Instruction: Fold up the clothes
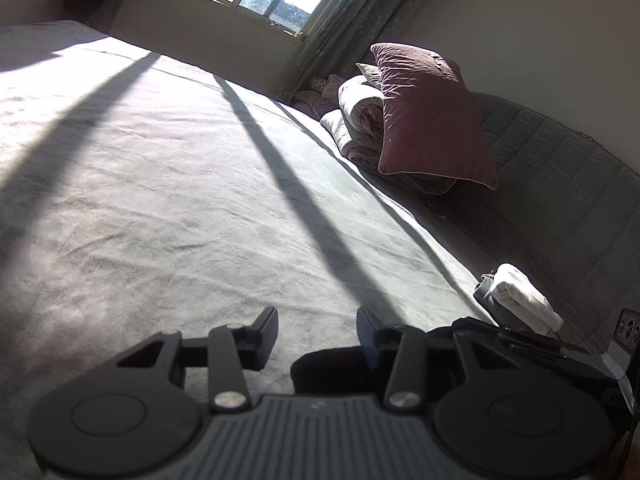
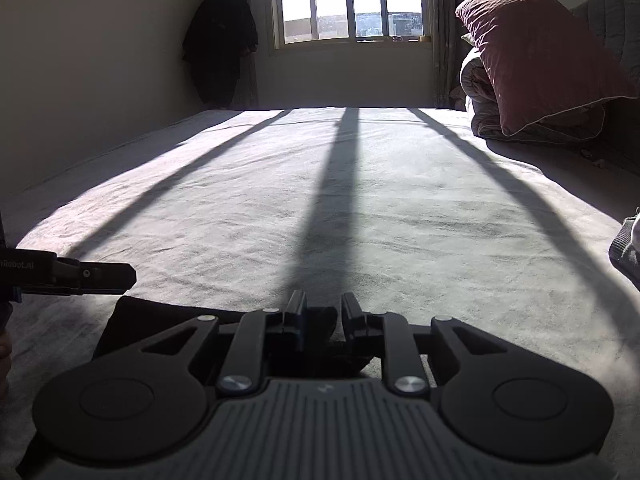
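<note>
Sunlight from a barred window (image 2: 352, 0) falls in long stripes across a grey bed (image 2: 360, 200), where a person works with a two-finger gripper in each hand. A black garment (image 2: 160, 324) lies flat at the near edge of the bed. The right gripper (image 2: 323, 316) sits low over the garment with a bunched bit of the dark cloth rising between its narrowly parted fingers; whether the pads actually press on it cannot be told. The left gripper (image 1: 317, 332) hovers just beside the garment with its fingers spread and only bare sheet between them, the dark cloth (image 1: 332, 364) lying under its right finger. In the right wrist view the left gripper's tip reaches in from the left edge, above the cloth's far corner. A maroon pillow (image 1: 428, 116) leans on a rolled quilt (image 1: 360, 116) against the grey headboard (image 1: 560, 184). A small folded pile of pale clothes (image 1: 520, 296) rests by the headboard, and a dark coat (image 2: 220, 44) hangs in the far corner
</note>
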A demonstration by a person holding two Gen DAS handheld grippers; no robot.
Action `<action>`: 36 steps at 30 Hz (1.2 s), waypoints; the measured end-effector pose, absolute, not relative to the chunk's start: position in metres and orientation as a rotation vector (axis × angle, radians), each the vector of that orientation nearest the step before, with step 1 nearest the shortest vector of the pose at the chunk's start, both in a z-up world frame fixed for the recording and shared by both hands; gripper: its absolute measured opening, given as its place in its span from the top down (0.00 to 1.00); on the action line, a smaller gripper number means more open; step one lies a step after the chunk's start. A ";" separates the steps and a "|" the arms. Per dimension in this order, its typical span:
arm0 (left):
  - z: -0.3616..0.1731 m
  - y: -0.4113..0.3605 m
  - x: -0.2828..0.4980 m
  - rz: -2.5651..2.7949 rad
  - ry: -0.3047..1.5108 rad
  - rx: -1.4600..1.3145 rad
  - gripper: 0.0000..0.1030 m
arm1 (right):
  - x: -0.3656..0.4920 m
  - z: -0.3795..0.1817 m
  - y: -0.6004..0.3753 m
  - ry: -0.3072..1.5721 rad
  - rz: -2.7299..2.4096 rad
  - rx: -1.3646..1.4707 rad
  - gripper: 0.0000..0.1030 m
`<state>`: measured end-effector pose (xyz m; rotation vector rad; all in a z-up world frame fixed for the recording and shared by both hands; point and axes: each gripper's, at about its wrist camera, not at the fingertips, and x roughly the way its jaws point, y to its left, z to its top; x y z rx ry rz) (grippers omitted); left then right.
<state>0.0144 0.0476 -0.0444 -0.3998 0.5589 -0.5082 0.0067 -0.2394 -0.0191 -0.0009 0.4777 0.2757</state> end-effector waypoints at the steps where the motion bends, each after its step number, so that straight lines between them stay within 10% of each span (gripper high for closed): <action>1: -0.043 0.045 0.014 -0.539 0.554 -0.384 0.75 | -0.002 -0.014 -0.238 0.450 0.286 -0.024 0.76; 17: -0.066 0.003 0.033 -0.575 0.643 -0.148 0.81 | -0.031 -0.043 -0.243 0.544 0.422 -0.219 0.86; 36: -0.041 -0.006 -0.047 -0.901 0.521 -0.069 0.69 | -0.022 -0.022 -0.245 0.448 0.443 -0.033 0.74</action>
